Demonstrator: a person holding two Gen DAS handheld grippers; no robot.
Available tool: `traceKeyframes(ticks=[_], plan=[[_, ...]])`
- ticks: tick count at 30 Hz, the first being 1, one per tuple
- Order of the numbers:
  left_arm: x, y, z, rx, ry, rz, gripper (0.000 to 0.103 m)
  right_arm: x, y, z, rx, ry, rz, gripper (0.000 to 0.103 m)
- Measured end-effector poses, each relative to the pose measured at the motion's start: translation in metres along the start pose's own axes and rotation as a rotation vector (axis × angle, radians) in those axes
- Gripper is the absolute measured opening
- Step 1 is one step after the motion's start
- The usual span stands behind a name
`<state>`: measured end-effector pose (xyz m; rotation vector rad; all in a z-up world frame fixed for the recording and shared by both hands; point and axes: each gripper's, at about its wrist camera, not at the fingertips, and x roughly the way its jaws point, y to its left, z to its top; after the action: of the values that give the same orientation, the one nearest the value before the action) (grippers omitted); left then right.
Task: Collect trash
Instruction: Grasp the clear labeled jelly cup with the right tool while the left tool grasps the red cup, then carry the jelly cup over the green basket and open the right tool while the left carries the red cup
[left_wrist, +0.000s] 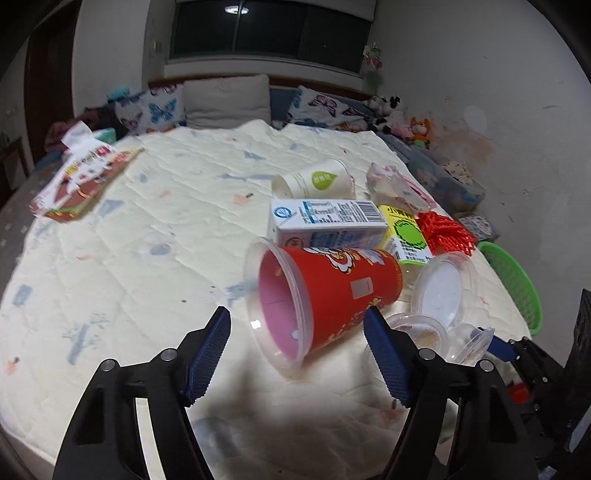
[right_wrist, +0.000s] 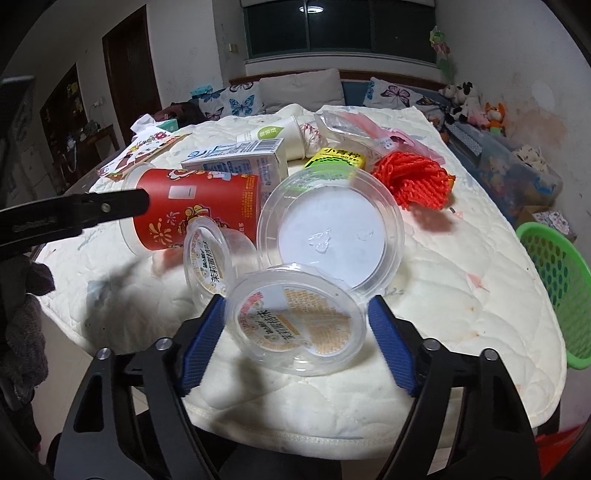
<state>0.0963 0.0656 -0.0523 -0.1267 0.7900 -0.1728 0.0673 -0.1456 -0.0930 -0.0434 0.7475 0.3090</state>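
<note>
Left wrist view: the left gripper (left_wrist: 297, 345) hangs over the near part of a quilted bed (left_wrist: 155, 229), jaws apart. A red cup (left_wrist: 332, 295) lies on its side with its pink mouth toward the camera. Its rim sits between the blue pads, the right pad close against the cup's side, the left pad clear of it; no firm clamp can be made out. Behind the cup lies a milk carton (left_wrist: 325, 221), and beyond that a white paper cup (left_wrist: 314, 181) on its side. Right of the carton are a yellow-green box (left_wrist: 406, 232) and a red net (left_wrist: 447, 230). A clear lid (left_wrist: 443, 288) leans just right of the red cup. A green basket (left_wrist: 513, 277) sits at the bed's right edge. A printed wrapper (left_wrist: 81, 181) lies far left.

Right wrist view: the right gripper (right_wrist: 295, 338) has its jaws apart around a small clear tub (right_wrist: 295, 325) with a printed label. The pads stand at the tub's sides; whether they press on it cannot be told. A second small tub (right_wrist: 212, 254) stands just behind, left. The clear lid (right_wrist: 334, 229) leans beyond it. The red cup (right_wrist: 195, 210) lies farther left, one finger of the left gripper (right_wrist: 74, 214) across it. The red net (right_wrist: 413, 181) lies far right, the green basket (right_wrist: 554, 288) at the right edge.
</note>
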Motion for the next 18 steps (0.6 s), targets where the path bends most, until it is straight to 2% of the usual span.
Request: traceKeyframes(ticks=[5,11,15,18], plan=[[0.004,-0.006,0.000,0.031,-0.006,-0.043,0.063,-0.002,-0.002,-0.001,0.009,0.000,0.000,0.069],[0.012,-0.007,0.006,0.039,0.003,-0.118,0.047,-0.008,-0.004,0.000,0.016,-0.009,-0.001,0.069],[0.017,-0.004,0.008,0.030,0.014,-0.171,0.031,-0.015,-0.007,0.001,0.019,-0.022,-0.002,0.069],[0.017,-0.003,0.007,0.026,0.016,-0.194,0.027,-0.019,-0.007,0.003,0.017,-0.030,-0.003,0.069]])
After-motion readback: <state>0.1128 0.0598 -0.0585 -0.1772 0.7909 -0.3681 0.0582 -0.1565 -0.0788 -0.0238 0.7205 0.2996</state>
